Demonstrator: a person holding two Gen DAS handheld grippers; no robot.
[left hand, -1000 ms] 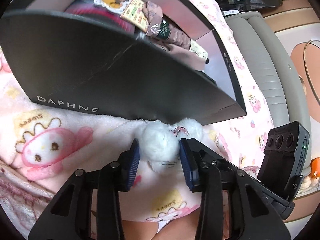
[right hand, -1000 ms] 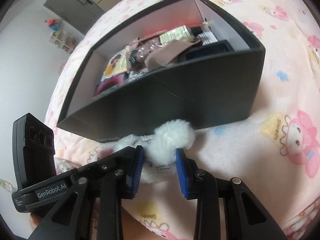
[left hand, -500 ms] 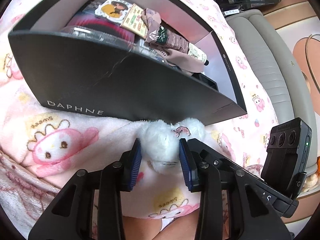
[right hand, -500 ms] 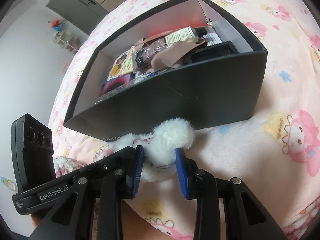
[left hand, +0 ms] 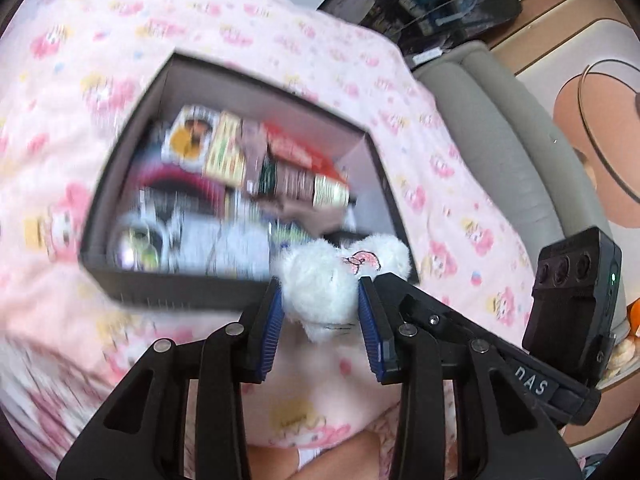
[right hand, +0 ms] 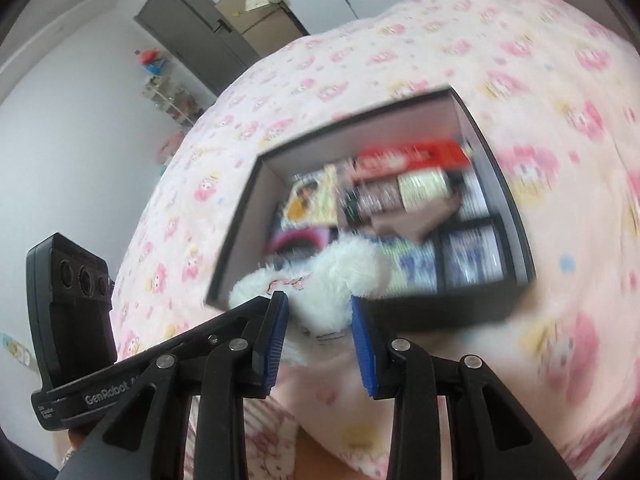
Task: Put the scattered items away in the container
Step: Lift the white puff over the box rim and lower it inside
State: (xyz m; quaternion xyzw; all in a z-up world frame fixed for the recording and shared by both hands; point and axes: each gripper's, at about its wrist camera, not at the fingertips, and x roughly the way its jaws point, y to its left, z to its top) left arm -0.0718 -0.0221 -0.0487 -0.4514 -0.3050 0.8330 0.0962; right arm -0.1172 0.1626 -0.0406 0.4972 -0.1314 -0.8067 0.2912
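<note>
While both claws pinch white plush [left hand: 320, 288] | left claw [left hand: 320, 312], right claw [right hand: 319, 316] | ears toward black box [left hand: 172, 292]

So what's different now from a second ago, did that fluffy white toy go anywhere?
Yes. Both grippers, left and right, have lifted the white plush toy off the pink blanket. It now hangs level with the near rim of the black box, and both views look down into the box instead of at its side. Unchanged: both grippers stay clamped on the toy, and the box is still full.
</note>
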